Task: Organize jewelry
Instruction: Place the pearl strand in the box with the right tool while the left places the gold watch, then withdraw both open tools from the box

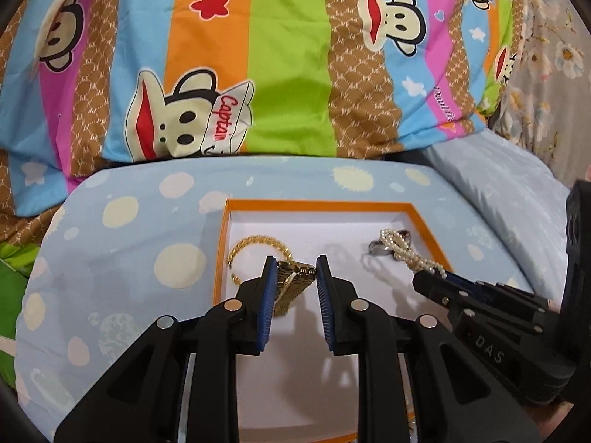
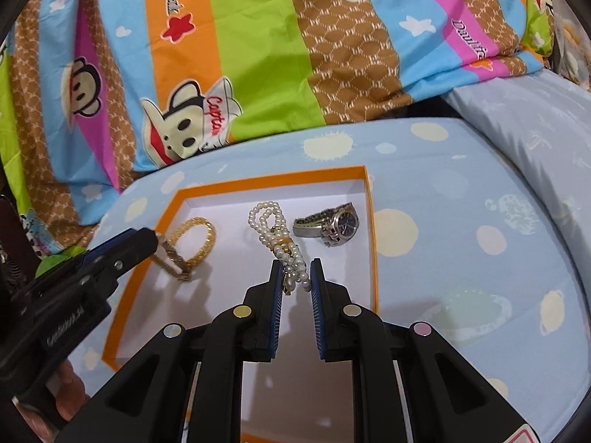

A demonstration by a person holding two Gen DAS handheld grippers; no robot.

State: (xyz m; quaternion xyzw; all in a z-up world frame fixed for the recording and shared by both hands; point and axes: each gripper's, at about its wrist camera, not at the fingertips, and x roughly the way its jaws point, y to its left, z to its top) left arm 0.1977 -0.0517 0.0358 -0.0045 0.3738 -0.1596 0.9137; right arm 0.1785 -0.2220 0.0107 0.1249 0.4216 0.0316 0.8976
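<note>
An orange-rimmed box (image 1: 317,205) with a white floor lies on the spotted blue cloth; it also shows in the right wrist view (image 2: 273,179). My left gripper (image 1: 295,271) is shut on a gold watch (image 1: 293,282) over the box's left side, next to a gold chain bracelet (image 1: 255,243). My right gripper (image 2: 296,275) is shut on a pearl strand (image 2: 275,229) in the box's middle. A silver watch (image 2: 330,223) lies at the box's far right. The right gripper (image 1: 430,275) and pearls (image 1: 402,247) also show in the left wrist view.
A bright striped cartoon-monkey blanket (image 1: 288,55) is heaped behind the box. A pale blue pillow (image 2: 535,140) lies to the right. The spotted blue cloth (image 2: 461,221) surrounds the box.
</note>
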